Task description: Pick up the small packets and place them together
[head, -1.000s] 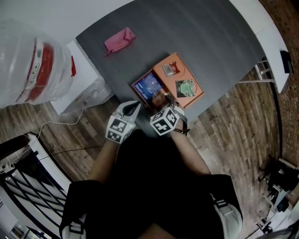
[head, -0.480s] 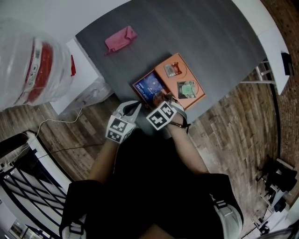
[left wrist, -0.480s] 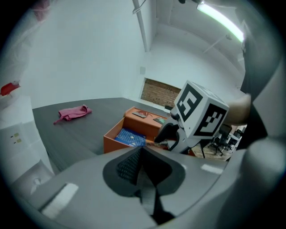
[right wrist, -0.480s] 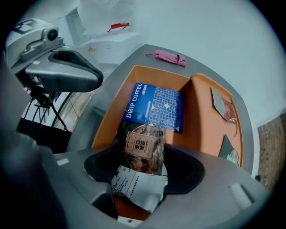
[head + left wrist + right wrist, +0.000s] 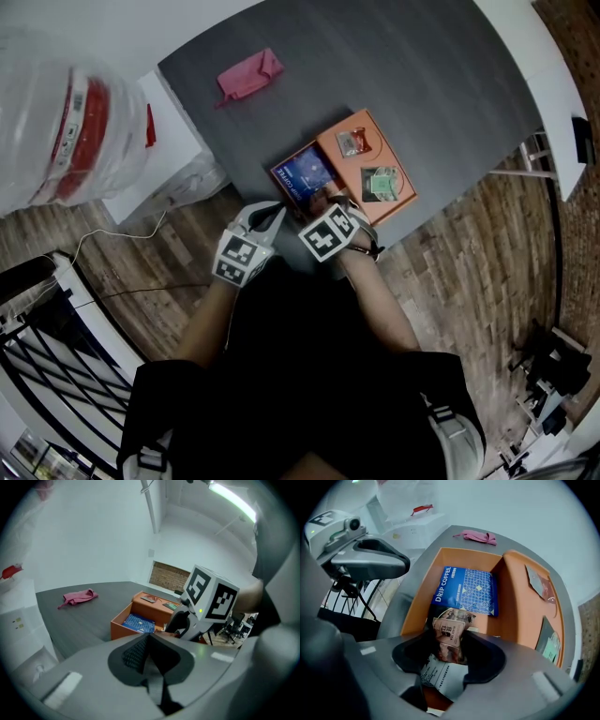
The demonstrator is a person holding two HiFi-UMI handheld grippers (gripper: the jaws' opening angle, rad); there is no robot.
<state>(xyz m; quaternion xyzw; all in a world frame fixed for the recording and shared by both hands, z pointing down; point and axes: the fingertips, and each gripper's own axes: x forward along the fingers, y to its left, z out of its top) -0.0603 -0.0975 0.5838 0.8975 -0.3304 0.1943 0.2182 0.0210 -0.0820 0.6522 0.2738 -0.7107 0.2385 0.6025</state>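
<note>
An open orange box (image 5: 330, 201) lies near the dark table's front edge. In it are a blue drip coffee packet (image 5: 466, 590) and, nearer me, a brown black-tea packet (image 5: 449, 634) on a white leaflet (image 5: 436, 674). My right gripper (image 5: 449, 644) reaches into the box. Its jaws are closing, with the tea packet between the pads. On the box lid lie a clear red packet (image 5: 539, 585) and a green packet (image 5: 551, 644). My left gripper (image 5: 272, 217) hovers shut and empty just left of the box, off the table's edge.
A pink cloth (image 5: 248, 73) lies at the far left of the table (image 5: 422, 75). A white cabinet (image 5: 169, 159) and a large clear bag with red print (image 5: 66, 131) stand to the left. Wooden floor lies below the table's front edge.
The right gripper has tilted and dipped a little further into the box's near end. The left gripper has stayed where it was.
</note>
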